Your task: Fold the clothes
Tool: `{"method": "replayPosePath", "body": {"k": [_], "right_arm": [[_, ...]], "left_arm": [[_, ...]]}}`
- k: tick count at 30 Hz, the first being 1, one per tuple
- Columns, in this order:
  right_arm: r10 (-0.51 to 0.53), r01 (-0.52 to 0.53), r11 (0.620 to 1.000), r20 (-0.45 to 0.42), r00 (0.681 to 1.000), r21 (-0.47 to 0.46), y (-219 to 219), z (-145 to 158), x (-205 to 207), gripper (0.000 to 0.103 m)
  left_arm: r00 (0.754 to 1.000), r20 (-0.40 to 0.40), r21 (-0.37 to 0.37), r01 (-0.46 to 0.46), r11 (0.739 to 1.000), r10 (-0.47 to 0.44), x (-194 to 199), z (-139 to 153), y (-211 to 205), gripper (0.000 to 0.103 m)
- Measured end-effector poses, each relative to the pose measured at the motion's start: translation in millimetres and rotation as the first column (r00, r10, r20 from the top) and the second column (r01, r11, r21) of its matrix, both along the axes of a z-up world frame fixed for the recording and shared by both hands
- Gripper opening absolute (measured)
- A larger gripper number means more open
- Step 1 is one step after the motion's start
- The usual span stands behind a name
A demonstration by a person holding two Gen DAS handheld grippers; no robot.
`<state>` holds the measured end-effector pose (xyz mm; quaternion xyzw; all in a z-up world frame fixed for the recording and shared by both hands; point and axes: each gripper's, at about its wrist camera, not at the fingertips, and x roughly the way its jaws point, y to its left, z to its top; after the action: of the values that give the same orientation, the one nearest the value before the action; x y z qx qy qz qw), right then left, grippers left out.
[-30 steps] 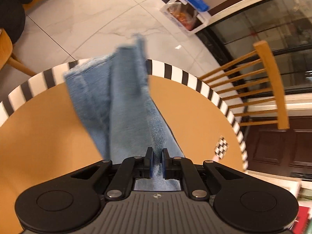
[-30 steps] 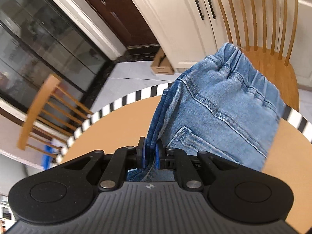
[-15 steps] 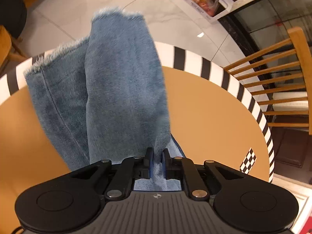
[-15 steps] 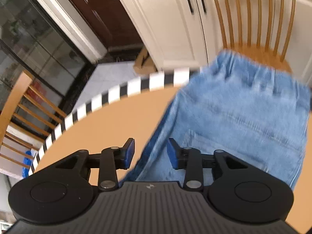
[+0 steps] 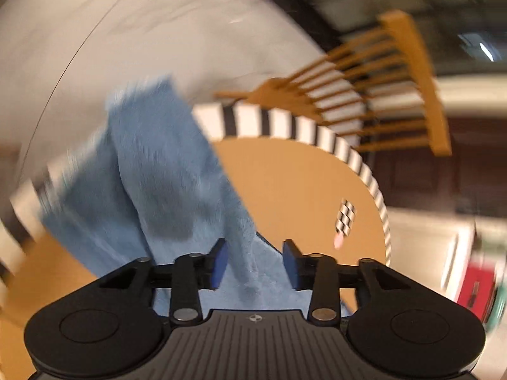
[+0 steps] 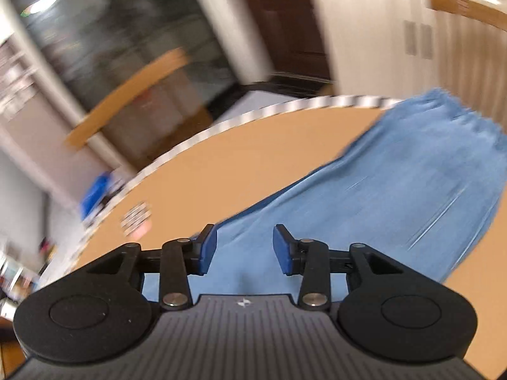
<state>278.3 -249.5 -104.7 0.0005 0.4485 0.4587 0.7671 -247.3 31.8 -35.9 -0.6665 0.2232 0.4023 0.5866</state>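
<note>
Blue jeans [image 5: 158, 183] lie on a round tan table [image 5: 294, 190]. In the left wrist view the leg ends reach over the table's striped far-left rim. My left gripper [image 5: 255, 264] is open, its blue pads either side of the denim just in front of it. In the right wrist view the waistband end of the jeans [image 6: 396, 190] lies flat to the right. My right gripper [image 6: 244, 248] is open just above the near edge of the denim. Both views are motion-blurred.
The table has a black-and-white striped rim [image 5: 285, 123] and a small checkered marker [image 5: 346, 218]. A wooden spindle chair [image 5: 396, 95] stands beyond the far right edge. White cabinets [image 6: 443, 41] and a dark glass door [image 6: 126, 38] stand behind.
My left gripper has opened and let go of the jeans leg. My right gripper, open since half a second ago, has swung left and the jeans lie flatter.
</note>
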Motion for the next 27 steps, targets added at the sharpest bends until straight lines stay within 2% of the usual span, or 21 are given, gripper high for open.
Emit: {"method": "replayPosePath", "body": {"k": [1, 3, 4, 6, 10, 13, 16, 18, 20, 23, 24, 25, 26, 27], "right_arm": [[0.038, -0.038, 0.999, -0.007, 0.999, 0.021, -2.6, 1.9, -23.1, 0.042], [0.101, -0.100, 0.993, -0.006, 0.995, 0.055, -8.5, 4.3, -70.9, 0.045], [0.127, -0.126, 0.990, -0.014, 0.992, 0.064, -10.3, 5.3, -88.4, 0.049], [0.174, -0.171, 0.982, -0.029, 0.984, 0.081, -14.4, 7.1, -121.2, 0.049], [0.157, -0.152, 0.985, -0.057, 0.986, 0.084, -29.9, 7.0, -150.3, 0.049], [0.145, -0.138, 0.987, -0.078, 0.986, 0.085, -41.6, 6.9, -172.1, 0.051], [0.132, -0.124, 0.989, -0.099, 0.986, 0.086, -53.3, 6.8, -193.9, 0.056], [0.124, -0.114, 0.990, -0.113, 0.986, 0.087, -61.0, 6.7, -208.5, 0.056], [0.112, -0.102, 0.991, -0.122, 0.986, 0.084, -67.1, 6.6, -222.2, 0.059], [0.041, -0.036, 0.998, -0.095, 0.995, 0.051, -53.2, 8.2, -234.5, 0.059], [0.003, 0.001, 0.999, -0.095, 0.996, 0.036, -47.8, 7.9, -240.1, 0.059], [-0.036, 0.039, 0.999, -0.097, 0.995, 0.025, -42.0, 7.6, -247.3, 0.060], [-0.059, 0.062, 0.998, -0.103, 0.993, 0.020, -35.0, 6.3, -254.5, 0.059], [-0.083, 0.086, 0.996, -0.111, 0.990, 0.017, -27.4, 5.1, -261.9, 0.059]], "left_arm": [[0.999, -0.023, 0.036, 0.030, 0.999, -0.029, -7.5, 8.0, -5.1, 0.051], [0.994, -0.095, 0.104, 0.068, 0.992, -0.058, -24.9, 14.7, -15.0, 0.054], [0.989, -0.133, 0.133, 0.083, 0.988, -0.065, -33.6, 16.9, -20.1, 0.055], [0.980, -0.190, 0.196, 0.091, 0.976, -0.053, -53.6, 21.4, -27.6, 0.057], [0.978, -0.199, 0.248, 0.106, 0.963, -0.057, -84.6, 25.7, -31.9, 0.070], [0.967, -0.231, 0.268, 0.167, 0.949, -0.105, -90.3, 19.5, -20.0, 0.074], [0.954, -0.256, 0.322, 0.238, 0.916, -0.158, -90.4, 12.7, -4.4, 0.074], [0.931, -0.273, 0.354, 0.331, 0.875, -0.241, -80.4, 1.8, 15.1, 0.072], [0.906, -0.267, 0.342, 0.407, 0.847, -0.328, -68.7, -15.4, 37.3, 0.071], [0.862, -0.239, 0.318, 0.505, 0.803, -0.447, -54.8, -40.3, 69.4, 0.068], [0.848, -0.223, 0.305, 0.529, 0.792, -0.481, -50.9, -48.5, 79.0, 0.060], [0.833, -0.208, 0.292, 0.554, 0.780, -0.513, -46.3, -56.9, 88.7, 0.042], [0.817, -0.196, 0.278, 0.577, 0.768, -0.543, -43.4, -62.4, 94.8, 0.030], [0.800, -0.181, 0.268, 0.599, 0.754, -0.572, -41.0, -65.9, 98.6, 0.008]]}}
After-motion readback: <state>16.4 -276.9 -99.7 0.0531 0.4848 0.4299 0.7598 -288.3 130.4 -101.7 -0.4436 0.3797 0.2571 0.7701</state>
